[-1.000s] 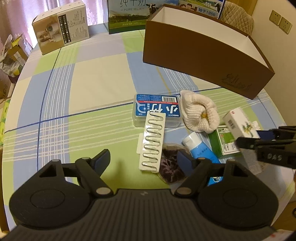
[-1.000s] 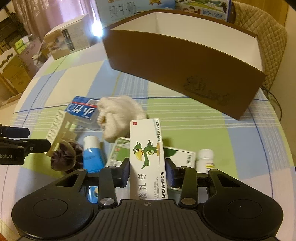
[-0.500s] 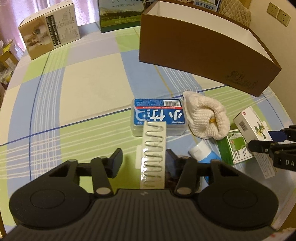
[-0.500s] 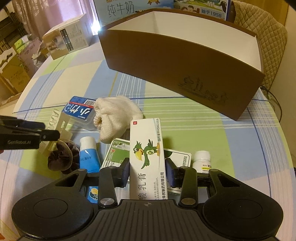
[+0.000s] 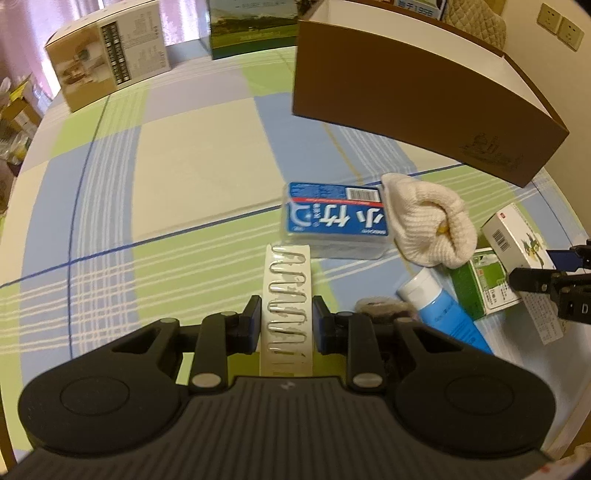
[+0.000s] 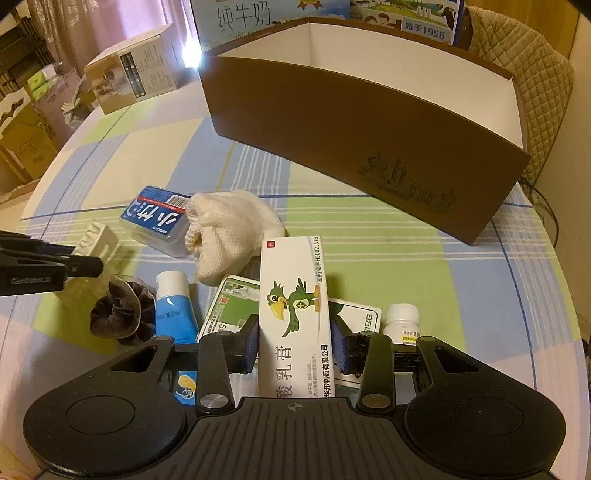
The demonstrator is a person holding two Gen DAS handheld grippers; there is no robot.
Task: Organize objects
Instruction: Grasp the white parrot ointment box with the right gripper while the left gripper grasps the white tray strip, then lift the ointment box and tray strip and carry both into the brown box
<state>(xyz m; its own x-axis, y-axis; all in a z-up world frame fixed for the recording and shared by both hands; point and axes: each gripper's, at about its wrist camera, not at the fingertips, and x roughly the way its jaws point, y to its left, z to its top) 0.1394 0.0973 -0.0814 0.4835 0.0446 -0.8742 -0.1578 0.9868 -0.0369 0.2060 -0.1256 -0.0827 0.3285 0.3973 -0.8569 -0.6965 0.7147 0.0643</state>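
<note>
My left gripper (image 5: 286, 319) is shut on a white card of metal clips (image 5: 287, 295), held just above the checked tablecloth. My right gripper (image 6: 293, 345) is shut on a white ointment box with a green parrot (image 6: 293, 295). The brown open box (image 6: 365, 110) stands at the back; it also shows in the left wrist view (image 5: 417, 99). On the cloth lie a blue floss case (image 5: 336, 221), a cream knitted glove (image 5: 424, 229), a blue tube (image 5: 447, 314), a dark scrunchie (image 6: 120, 314), a green-white medicine box (image 6: 231, 302) and a small white bottle (image 6: 402, 321).
A tan carton (image 5: 107, 66) stands at the back left of the table. Milk cartons (image 6: 266, 14) stand behind the brown box. A quilted chair back (image 6: 532, 70) is at the right. The table edge curves away at left and right.
My left gripper moved forward and to the right over the clip card and its jaws closed on it. My right gripper kept its hold on the ointment box, nearly still.
</note>
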